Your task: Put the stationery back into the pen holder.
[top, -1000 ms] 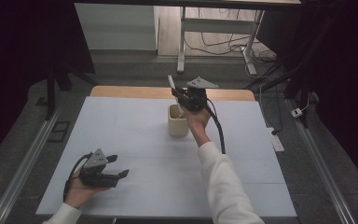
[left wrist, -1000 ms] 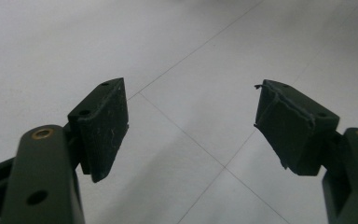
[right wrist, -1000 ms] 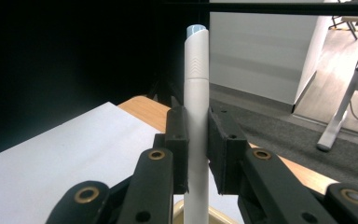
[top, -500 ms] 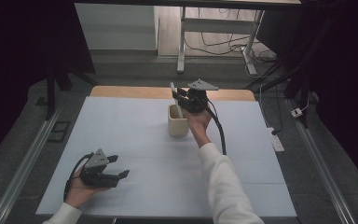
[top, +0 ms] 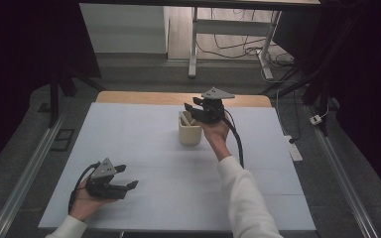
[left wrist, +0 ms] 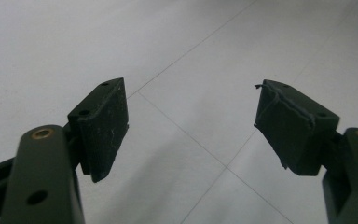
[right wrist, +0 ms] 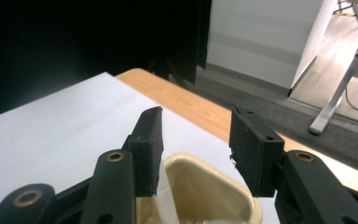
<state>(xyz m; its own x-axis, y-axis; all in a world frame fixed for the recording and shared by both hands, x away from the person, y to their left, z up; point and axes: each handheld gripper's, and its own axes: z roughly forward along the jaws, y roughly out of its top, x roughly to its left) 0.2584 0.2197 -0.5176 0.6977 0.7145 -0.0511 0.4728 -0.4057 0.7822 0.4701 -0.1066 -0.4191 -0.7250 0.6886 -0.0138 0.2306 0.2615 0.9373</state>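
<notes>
While the cream cup (top: 189, 130) stands near the middle of the tabletop's (top: 144, 148) far edge, its inside is mostly hidden, with only a pale piece (right wrist: 165, 196) leaning against its wall and hard to make out. Just above its rim hangs the right hand-held gripper (top: 192, 110), whose jaws have just been opening and now stand apart with nothing pressed between them. Well apart, near the front left corner, the left hand-held gripper (top: 129, 178) rests wide open over bare white surface.
</notes>
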